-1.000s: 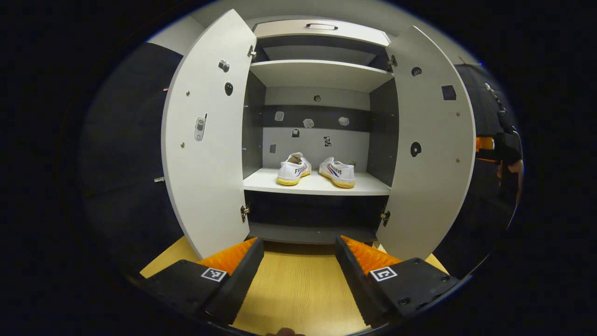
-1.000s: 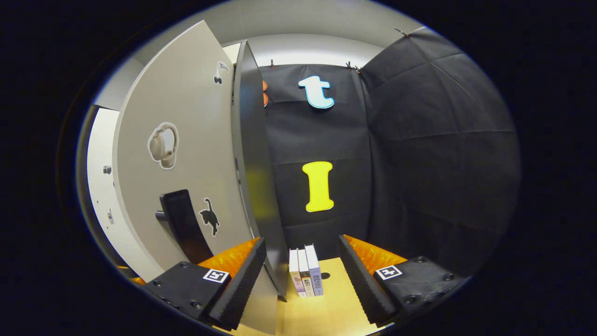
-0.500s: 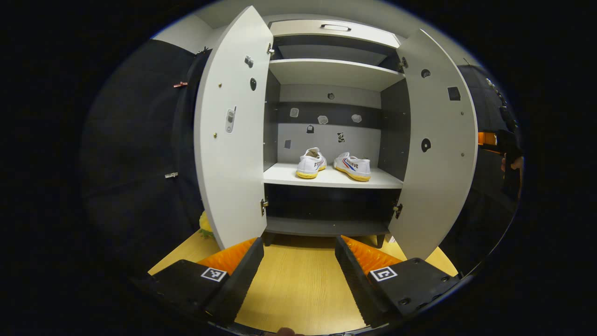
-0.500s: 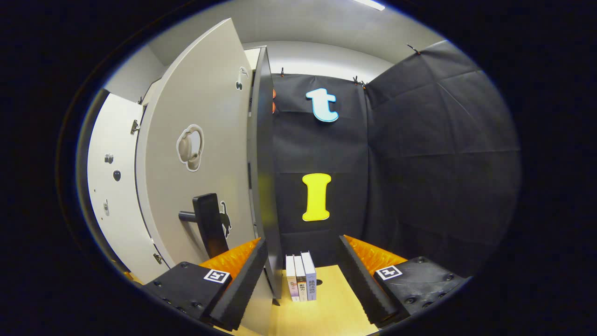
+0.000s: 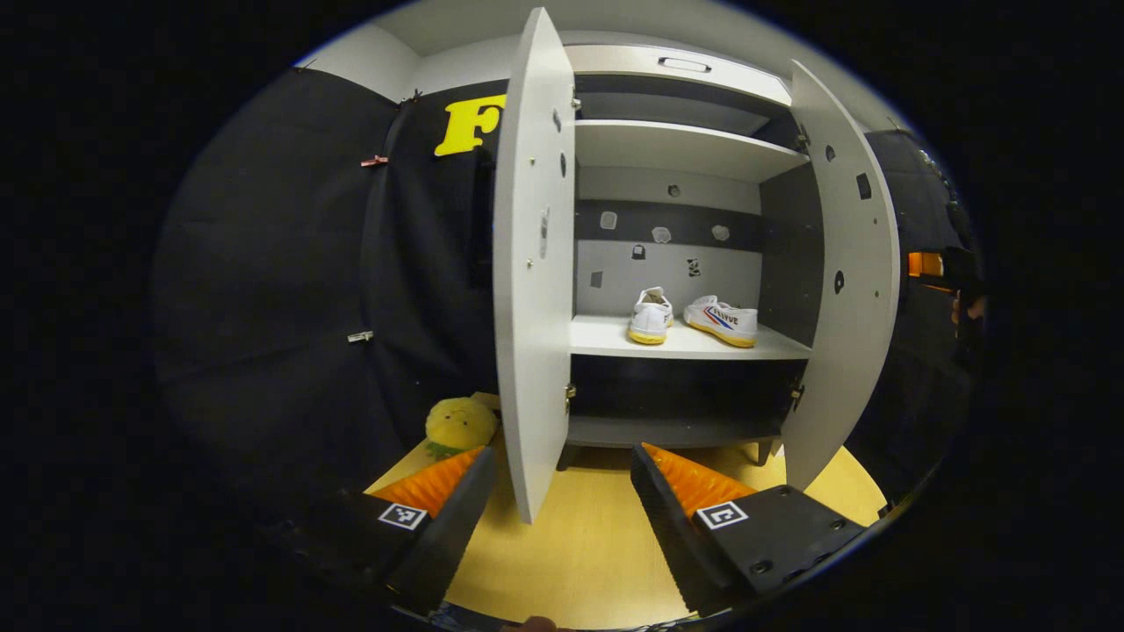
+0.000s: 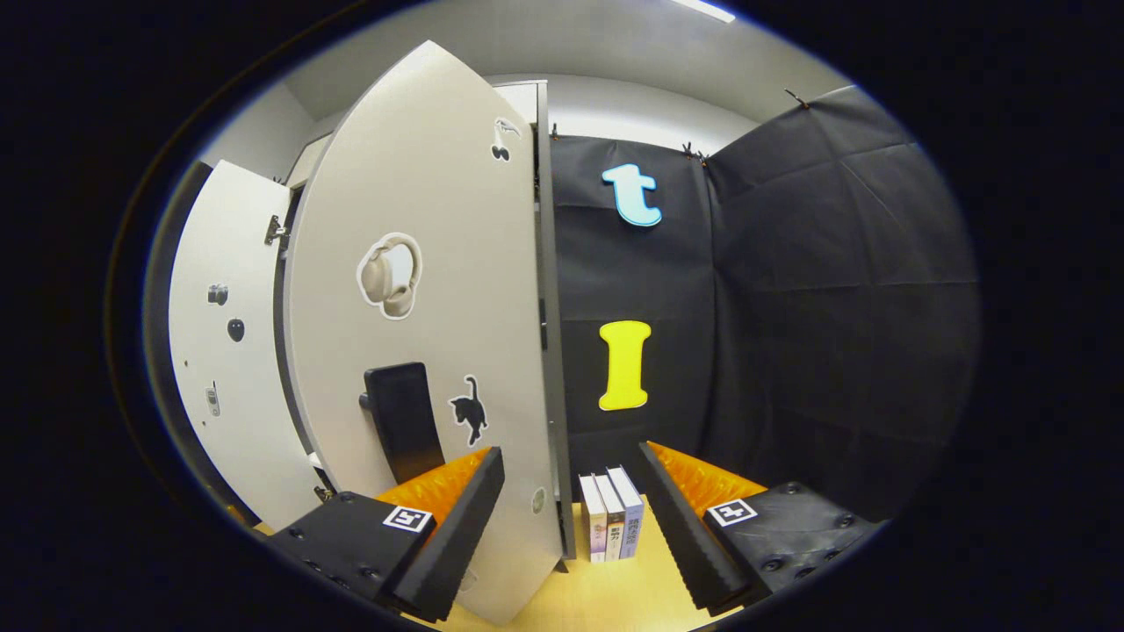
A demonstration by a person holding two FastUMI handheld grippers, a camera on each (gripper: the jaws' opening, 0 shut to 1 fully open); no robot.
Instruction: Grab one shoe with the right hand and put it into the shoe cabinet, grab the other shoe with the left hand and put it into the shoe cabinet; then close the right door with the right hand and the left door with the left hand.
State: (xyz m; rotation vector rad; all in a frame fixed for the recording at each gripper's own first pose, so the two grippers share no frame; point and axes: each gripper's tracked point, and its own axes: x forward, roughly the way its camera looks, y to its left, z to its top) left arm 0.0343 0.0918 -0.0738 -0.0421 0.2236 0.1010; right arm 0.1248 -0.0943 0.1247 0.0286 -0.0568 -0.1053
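Inside the cabinet (image 5: 685, 149), on its smooth white middle shelf, sit both canvas shoes (image 5: 651, 314), yellow-soled, lettering too small to read. Left door (image 5: 531, 263) flat, edge-on; right door (image 6: 439, 290) carries stickers, black handle. My left gripper (image 5: 562, 491) and right gripper (image 6: 569, 491) gape, holding nothing.

Left view faces cabinet (image 5: 685, 149) interior; right view faces right door (image 6: 439, 290).

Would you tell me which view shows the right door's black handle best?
The right gripper view: the black handle stands on the right door's outer face, just beyond the right gripper. The left gripper view faces that door's inner face, so the handle is hidden there.
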